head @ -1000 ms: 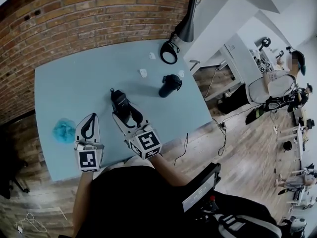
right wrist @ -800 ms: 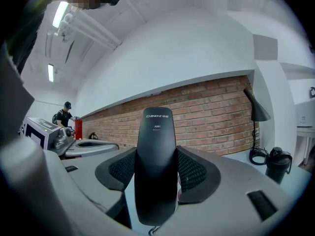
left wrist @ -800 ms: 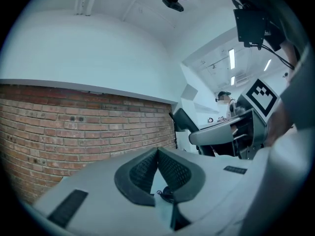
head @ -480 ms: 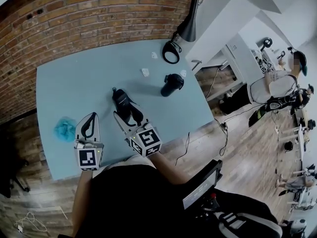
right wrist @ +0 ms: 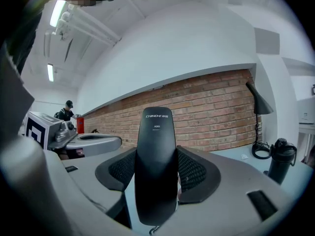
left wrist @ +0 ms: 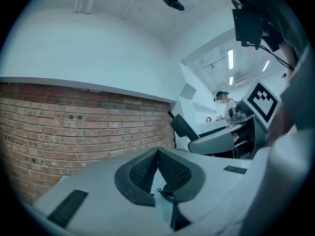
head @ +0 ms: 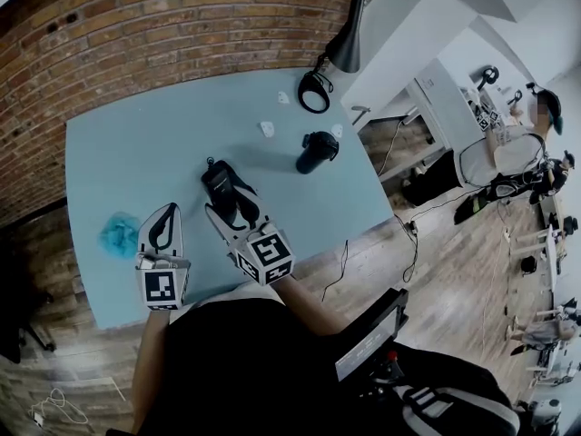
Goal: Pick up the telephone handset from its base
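Clamping the phone handset [right wrist: 155, 166] mid-body, the right tool [head: 234, 211] grips stiff, smooth plastic (light, probably slippery). Left of the handset, the left tool [left wrist: 158, 166] is closed on nothing.

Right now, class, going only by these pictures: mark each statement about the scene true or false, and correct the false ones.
1. The right gripper is closed on the black handset. True.
2. The left gripper holds the black bottle. False: its jaws are together on nothing, and the bottle stands apart on the table.
3. A crumpled teal thing lies on the table. True.
4. The wall behind the table is white tile. False: it is red brick.
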Motion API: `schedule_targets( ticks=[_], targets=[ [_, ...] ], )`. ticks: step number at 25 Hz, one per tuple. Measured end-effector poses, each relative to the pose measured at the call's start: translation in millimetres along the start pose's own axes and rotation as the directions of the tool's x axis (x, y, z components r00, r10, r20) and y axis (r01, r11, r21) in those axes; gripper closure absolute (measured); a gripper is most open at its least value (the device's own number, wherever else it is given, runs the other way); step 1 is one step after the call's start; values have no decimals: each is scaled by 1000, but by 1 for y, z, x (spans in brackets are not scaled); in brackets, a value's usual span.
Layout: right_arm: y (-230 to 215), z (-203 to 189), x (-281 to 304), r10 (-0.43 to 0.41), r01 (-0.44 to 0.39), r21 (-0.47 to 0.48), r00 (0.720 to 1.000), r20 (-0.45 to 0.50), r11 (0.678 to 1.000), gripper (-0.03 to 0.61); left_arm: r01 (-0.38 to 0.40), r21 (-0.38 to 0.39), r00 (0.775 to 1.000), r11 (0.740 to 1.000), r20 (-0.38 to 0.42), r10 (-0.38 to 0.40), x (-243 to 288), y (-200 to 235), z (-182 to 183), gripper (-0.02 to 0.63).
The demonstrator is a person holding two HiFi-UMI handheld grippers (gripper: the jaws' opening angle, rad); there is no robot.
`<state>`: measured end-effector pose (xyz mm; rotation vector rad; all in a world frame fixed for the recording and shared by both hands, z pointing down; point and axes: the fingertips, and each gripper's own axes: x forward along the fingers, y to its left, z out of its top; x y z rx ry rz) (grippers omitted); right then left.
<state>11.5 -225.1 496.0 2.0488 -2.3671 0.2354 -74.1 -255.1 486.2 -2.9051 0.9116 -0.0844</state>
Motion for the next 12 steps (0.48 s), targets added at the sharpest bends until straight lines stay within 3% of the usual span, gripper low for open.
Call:
schedule_targets(
  ticks=[12],
  targets=[
    [-1,-19,13,19,-18,14,999,-43,1000,327,4,-27,999,1000,-46,-5,3,7,-19,598]
  ],
)
